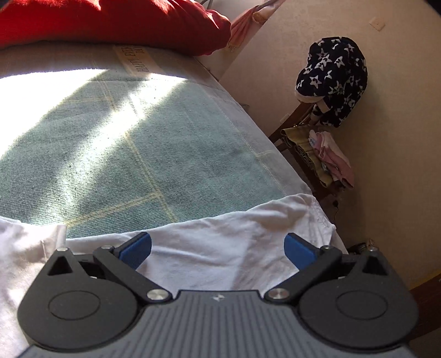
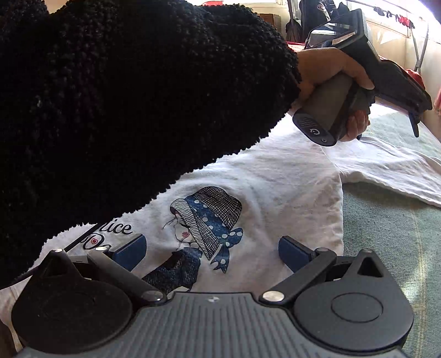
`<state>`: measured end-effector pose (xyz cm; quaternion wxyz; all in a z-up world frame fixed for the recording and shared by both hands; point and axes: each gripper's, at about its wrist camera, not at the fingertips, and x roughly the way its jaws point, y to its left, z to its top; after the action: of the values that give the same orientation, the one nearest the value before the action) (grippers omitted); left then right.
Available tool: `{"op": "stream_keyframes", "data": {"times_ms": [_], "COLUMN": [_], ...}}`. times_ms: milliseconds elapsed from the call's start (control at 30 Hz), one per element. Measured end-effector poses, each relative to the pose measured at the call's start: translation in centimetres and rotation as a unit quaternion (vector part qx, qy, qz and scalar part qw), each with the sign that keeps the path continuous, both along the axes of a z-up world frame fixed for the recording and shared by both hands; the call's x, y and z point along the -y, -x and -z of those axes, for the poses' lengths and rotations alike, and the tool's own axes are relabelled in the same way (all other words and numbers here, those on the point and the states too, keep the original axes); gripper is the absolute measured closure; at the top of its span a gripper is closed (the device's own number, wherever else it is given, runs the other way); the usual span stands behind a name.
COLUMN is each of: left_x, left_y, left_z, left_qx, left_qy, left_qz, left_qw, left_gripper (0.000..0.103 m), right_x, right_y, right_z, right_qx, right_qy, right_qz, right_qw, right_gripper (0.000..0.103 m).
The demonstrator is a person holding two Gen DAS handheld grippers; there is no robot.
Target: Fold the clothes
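A white T-shirt [image 2: 289, 176] with a printed girl in a blue dotted hat [image 2: 206, 220] lies spread on the green bedcover [image 2: 391, 242]. My right gripper [image 2: 212, 250] hovers open just over the print, nothing between its blue pads. In the left wrist view the shirt's white edge and sleeve [image 1: 220, 242] lie at the bed's right side, and my left gripper [image 1: 217, 247] stands open above that cloth. The right wrist view also shows a hand in a black fuzzy sleeve [image 2: 124, 96] holding the left gripper's handle [image 2: 330, 110] over the far part of the shirt.
A red blanket [image 1: 110, 22] lies at the head of the bed. Beside the bed a wooden chair [image 1: 297, 143] carries a star-patterned dark garment [image 1: 333, 82] and folded pink and olive clothes [image 1: 330, 159]. The bed's edge [image 1: 275, 154] drops off on the right.
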<state>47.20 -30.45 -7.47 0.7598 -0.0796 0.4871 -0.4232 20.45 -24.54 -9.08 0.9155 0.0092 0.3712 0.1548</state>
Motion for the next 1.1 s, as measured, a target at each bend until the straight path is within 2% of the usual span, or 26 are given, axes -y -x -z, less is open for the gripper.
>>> {"op": "stream_keyframes", "data": {"times_ms": [133,233,333,467,633,733,800,900,1100], "left_x": [-0.2,-0.3,-0.3,-1.3,-5.7,-9.8,-13.5,-19.0,-28.6], "left_y": [3.9,6.4,7.6,8.1,6.6,5.2,3.8,1.9,-2.1], "left_z": [-1.0,-0.5,0.7,-1.6,-7.8,-10.2,-11.1,-10.7,-6.1], "left_qx": [-0.001,-0.004,-0.034,-0.009,0.075,0.105,0.112,0.105,0.029], "left_qy": [-0.002,-0.013,-0.028,-0.03,-0.065,-0.099,-0.127,-0.148,-0.161], "left_qz": [0.092,0.133,0.139,0.122,0.05,-0.014,-0.072,-0.153,-0.277], "left_qw": [0.9957,0.991,0.9894,0.992,0.9938,0.9894,0.9828,0.9713,0.9468], "left_gripper": [0.001,0.001,0.001,0.001,0.001,0.001,0.001,0.001,0.001], "right_x": [0.1,0.2,0.1,0.2,0.4,0.4,0.6,0.7,-0.3], "right_y": [0.0,-0.1,-0.1,-0.3,-0.1,0.1,0.0,0.3,0.5], "right_z": [-0.1,-0.1,0.0,0.0,-0.1,-0.1,-0.2,-0.5,-0.2], "right_qx": [-0.001,-0.001,-0.001,-0.001,-0.002,-0.003,-0.002,-0.002,-0.001], "right_qy": [-0.001,-0.002,0.002,0.004,-0.002,-0.004,-0.005,-0.004,0.015], "right_qz": [0.001,0.002,0.003,0.003,0.005,0.007,0.008,0.008,0.007], "right_qw": [1.0,1.0,1.0,1.0,1.0,1.0,1.0,1.0,1.0], "right_gripper": [0.0,0.0,0.0,0.0,0.0,0.0,0.0,0.0,0.0]}}
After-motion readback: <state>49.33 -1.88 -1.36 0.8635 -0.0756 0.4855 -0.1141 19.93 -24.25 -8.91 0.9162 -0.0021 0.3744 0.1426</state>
